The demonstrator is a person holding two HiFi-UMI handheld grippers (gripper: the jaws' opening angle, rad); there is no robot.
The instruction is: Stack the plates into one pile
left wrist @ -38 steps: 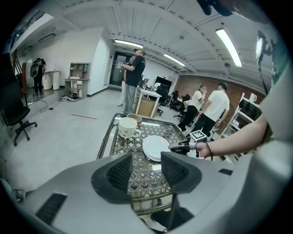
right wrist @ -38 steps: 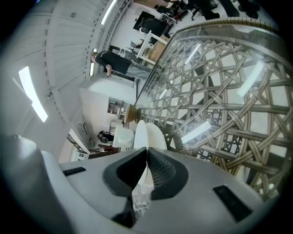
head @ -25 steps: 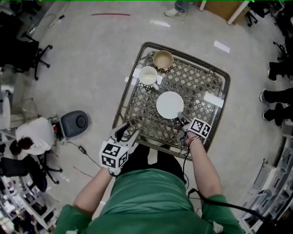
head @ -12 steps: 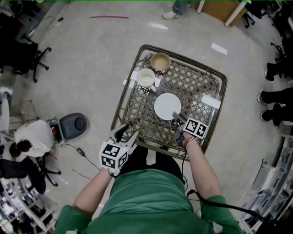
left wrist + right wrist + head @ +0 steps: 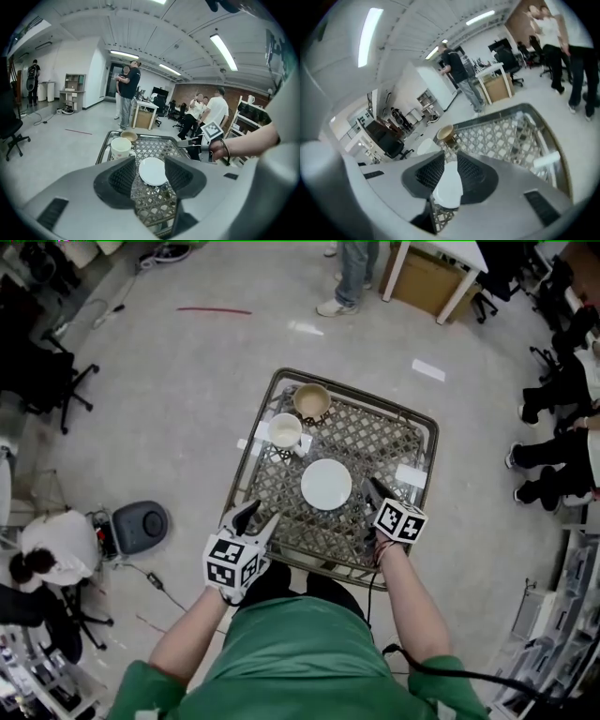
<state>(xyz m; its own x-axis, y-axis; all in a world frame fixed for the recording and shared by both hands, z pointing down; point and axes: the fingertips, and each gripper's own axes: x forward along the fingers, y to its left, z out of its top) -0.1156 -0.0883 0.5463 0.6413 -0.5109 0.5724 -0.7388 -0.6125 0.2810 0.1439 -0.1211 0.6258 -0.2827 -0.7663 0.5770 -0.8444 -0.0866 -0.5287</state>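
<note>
**Jaws of both grippers hold nothing; white plate lies flat on the lattice tabletop**

Jaws of the right gripper (image 5: pixel 375 491) stand partly apart with a narrow gap, and they have just been closing. Nothing is gripped between them. In the right gripper view (image 5: pixel 446 174) the white round plate (image 5: pixel 449 187) shows through the gap only because it lies beyond the jaws. From the head view this gripper hangs over the near right part of the tabletop, just beside the plate's right edge and not touching it.

Jaws of the left gripper (image 5: pixel 258 518) stand wide apart and are empty. In the left gripper view (image 5: pixel 152 174) the plate (image 5: pixel 152 171) is framed between them but lies well ahead of them. This gripper is at the near left edge of the tabletop.

The plate (image 5: pixel 326 484) rests flat near the middle of the square metal lattice tabletop (image 5: pixel 380 442). From above it looks like a single disc, and whether more than one plate lies there cannot be told.

Towards the far left corner stands a white ceramic mug (image 5: pixel 283 430). A tan round bowl (image 5: pixel 312 401) sits just behind the mug, and both are well apart from the plate. The left gripper view shows the mug (image 5: pixel 121 147) and the bowl (image 5: pixel 128 136) in the same order.
</note>
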